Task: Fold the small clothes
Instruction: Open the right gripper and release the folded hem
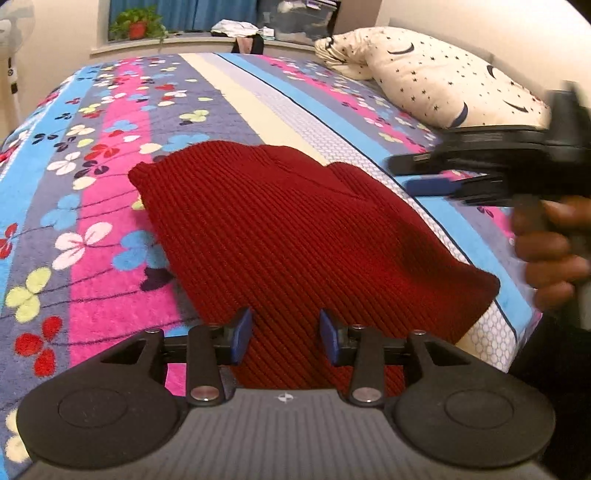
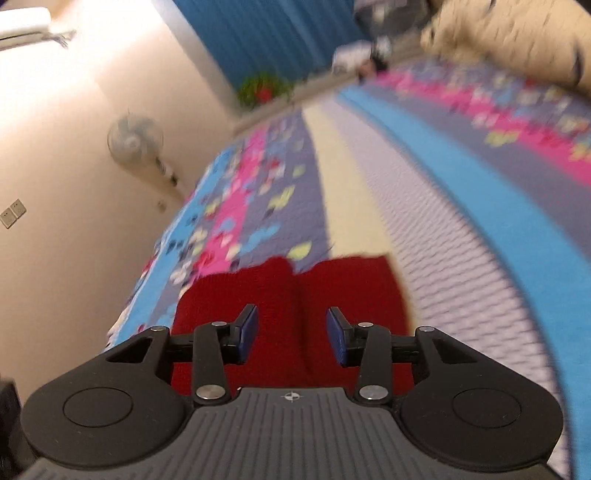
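The dark red ribbed knit garment [image 1: 295, 236] lies folded and flat on the flower-patterned, striped bedspread [image 1: 110, 206], near the bed's front edge and well apart from the cream star-printed pillow [image 1: 436, 77] at the far right. Your left gripper [image 1: 286, 334] sits low over the garment's near edge, its blue-padded jaws apart with only flat fabric showing between them and nothing clamped. Your right gripper [image 2: 291, 334] hangs above the garment's right side with jaws likewise apart and empty; its view is motion-blurred.

A star-print pillow [image 1: 436, 77] lies on the flowered bedspread [image 1: 110, 184] near a potted plant [image 1: 137, 26].
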The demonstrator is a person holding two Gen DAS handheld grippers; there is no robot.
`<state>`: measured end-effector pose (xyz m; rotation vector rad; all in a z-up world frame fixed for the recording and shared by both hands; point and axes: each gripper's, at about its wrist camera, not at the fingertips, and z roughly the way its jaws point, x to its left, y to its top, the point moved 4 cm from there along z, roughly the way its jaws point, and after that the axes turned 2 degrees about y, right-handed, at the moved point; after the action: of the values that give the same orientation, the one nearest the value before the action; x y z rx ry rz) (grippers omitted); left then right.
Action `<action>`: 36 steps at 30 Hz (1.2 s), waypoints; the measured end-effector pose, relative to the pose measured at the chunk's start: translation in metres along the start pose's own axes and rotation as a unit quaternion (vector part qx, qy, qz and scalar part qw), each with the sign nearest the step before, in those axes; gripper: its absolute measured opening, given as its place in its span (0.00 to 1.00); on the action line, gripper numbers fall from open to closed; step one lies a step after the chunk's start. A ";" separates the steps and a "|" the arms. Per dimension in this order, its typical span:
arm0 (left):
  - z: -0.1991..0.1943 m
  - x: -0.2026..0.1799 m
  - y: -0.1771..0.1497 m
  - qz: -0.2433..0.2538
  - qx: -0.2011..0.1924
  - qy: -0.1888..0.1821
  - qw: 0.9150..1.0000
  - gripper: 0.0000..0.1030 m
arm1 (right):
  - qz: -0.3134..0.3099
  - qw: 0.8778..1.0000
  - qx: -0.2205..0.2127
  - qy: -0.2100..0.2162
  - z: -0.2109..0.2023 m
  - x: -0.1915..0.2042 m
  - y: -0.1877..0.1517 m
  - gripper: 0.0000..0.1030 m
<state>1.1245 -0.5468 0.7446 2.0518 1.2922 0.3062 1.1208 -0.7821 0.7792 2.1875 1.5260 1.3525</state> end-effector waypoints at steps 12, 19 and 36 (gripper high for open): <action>-0.003 0.017 0.014 -0.056 -0.027 0.014 0.998 0.43 | -0.029 0.997 0.068 0.018 0.067 0.014 0.007 0.13; -0.008 0.014 0.027 -0.065 -0.060 -0.007 0.996 0.43 | -0.088 0.994 -0.068 0.008 -0.004 0.030 0.029 0.11; 0.015 -0.008 0.007 0.014 -0.008 0.029 0.999 0.48 | -0.191 0.975 0.096 -0.061 -0.016 -0.024 -0.054 0.30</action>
<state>1.1336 -0.5615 0.7398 2.0619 1.2916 0.3896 1.0708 -0.7823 0.7440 1.8944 1.9688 0.9710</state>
